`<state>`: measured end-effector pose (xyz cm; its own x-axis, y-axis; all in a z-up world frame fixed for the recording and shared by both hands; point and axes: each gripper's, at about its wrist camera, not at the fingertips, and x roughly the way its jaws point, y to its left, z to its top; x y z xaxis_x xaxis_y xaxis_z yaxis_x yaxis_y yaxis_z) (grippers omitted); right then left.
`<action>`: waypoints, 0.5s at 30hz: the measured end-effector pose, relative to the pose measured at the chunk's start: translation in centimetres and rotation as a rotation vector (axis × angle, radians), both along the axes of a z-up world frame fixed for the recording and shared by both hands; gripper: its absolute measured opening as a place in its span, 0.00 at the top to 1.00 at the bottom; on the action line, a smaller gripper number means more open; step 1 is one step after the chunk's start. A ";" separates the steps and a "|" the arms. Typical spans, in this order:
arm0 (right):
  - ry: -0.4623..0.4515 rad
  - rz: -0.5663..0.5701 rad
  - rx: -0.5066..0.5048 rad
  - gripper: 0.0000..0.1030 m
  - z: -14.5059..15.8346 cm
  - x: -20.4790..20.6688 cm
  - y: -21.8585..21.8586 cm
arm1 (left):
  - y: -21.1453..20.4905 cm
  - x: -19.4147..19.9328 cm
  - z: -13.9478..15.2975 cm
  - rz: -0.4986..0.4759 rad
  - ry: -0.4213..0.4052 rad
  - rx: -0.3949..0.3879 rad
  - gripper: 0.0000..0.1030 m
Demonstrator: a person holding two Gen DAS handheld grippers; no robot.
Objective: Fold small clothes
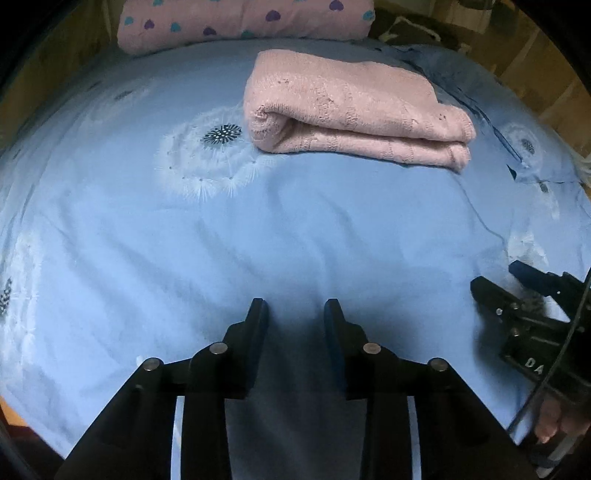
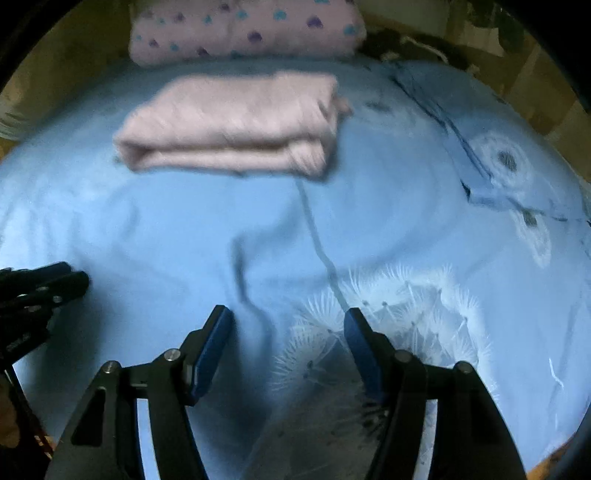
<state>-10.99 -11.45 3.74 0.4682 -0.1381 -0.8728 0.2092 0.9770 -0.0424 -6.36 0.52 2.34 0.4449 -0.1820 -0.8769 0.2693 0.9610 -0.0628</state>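
Tools hover low over the near bed sheet point(image 1: 295, 229): left tool point(image 1: 295, 308) and right tool point(image 2: 288, 317) both released, holding nothing. Folded pink garment point(image 1: 354, 110) lies far on the bed.

Left tool point(image 1: 295, 306) and right tool point(image 2: 288, 317) both agape, empty

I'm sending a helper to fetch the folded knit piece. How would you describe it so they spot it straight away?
Start at the blue dandelion-print bedsheet. At its far end lies a pink bundle with hearts; just in front of that sits the folded pink knit garment. Unlike the heart-printed bundle, it is plain pale pink, ribbed, and folded into a thick rectangle with a rounded fold on one end.
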 end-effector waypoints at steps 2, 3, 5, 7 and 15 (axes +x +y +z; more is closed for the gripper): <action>-0.001 -0.009 -0.016 0.26 -0.1 0.2 0.1 | -0.3 -0.2 -0.1 -0.005 -0.032 0.017 0.81; 0.003 -0.014 -0.032 0.20 -0.3 0.4 0.1 | -0.6 -0.3 -0.3 -0.007 -0.051 0.029 0.78; 0.010 -0.026 -0.059 0.12 -0.9 0.9 0.2 | -0.8 -0.4 -0.4 -0.005 -0.081 0.039 0.71; 0.007 -0.034 -0.055 0.05 -1.2 1.2 0.1 | -1.0 -0.3 -0.8 0.005 -0.112 0.058 0.62; -0.003 -0.059 -0.034 0.00 -1.9 3.2 -0.1 | -0.4 3.5 -1.6 0.105 -0.041 0.036 0.14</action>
